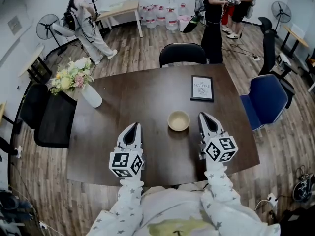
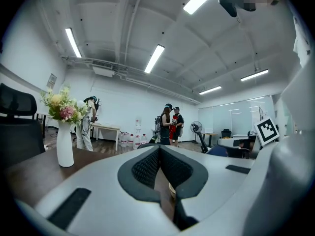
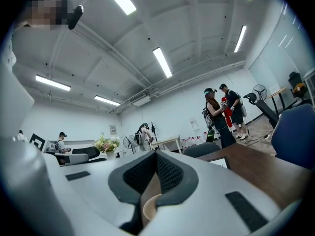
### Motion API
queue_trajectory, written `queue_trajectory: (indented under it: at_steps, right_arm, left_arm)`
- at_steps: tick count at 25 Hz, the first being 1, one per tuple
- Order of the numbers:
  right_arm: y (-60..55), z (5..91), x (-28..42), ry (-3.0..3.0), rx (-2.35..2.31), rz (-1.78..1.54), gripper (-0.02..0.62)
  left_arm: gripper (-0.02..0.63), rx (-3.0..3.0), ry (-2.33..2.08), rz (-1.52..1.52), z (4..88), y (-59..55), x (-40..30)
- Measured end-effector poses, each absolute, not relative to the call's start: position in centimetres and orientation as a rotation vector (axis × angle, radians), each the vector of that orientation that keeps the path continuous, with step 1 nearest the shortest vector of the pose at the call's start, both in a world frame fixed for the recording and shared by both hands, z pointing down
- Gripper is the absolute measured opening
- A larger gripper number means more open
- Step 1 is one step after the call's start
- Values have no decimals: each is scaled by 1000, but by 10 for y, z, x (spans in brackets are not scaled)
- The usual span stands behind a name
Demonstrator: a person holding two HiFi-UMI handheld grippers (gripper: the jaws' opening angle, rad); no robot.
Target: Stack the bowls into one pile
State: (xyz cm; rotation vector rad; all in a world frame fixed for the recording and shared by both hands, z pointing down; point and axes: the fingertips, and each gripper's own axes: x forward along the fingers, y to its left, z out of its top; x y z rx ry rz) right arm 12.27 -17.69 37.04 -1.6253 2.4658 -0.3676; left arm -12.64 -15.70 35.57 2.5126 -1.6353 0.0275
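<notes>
My L claw is closed to a point, nothing btwn the ribbed black pads. R claw is the same: jaws together, empty. Both have smooth grey shells and are held level above the dark wood-grain table.

Bowl: round, pale beige, matte, upright on the table btwn the claws. It's at 3 o'clock from L claw and 9 o'clock from R claw, touching neither. Can't tell if it's one bowl or several nested.

A black-framed rectangular card lies flat at 1 o'clock from the bowl. A smooth white vase w/ flowers stands at the table's 10 o'clock corner.
</notes>
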Motion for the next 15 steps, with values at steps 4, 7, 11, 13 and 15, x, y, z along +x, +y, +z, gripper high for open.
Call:
queue_trajectory:
  at_steps: [4, 7, 11, 13, 15]
  right_arm:
    - [-178, 367, 126, 2459, -1633, -350, 21]
    - [-177, 367, 128, 2458, -1642, -339, 21]
    - [-177, 368, 130, 2463, -1650, -331, 21]
    - [-177, 369, 130, 2466, -1653, -330, 21]
    - [-177, 369, 131, 2466, -1655, -329, 21]
  left_arm:
    - [25, 2512, -1647, 23, 352, -159, -129]
    - [25, 2516, -1650, 19, 352, -160, -129]
    - [25, 2527, -1646, 29, 352, -160, -127]
    - [25, 2528, -1647, 34, 353, -160, -126]
    - [25, 2528, -1648, 38, 353, -161, -125]
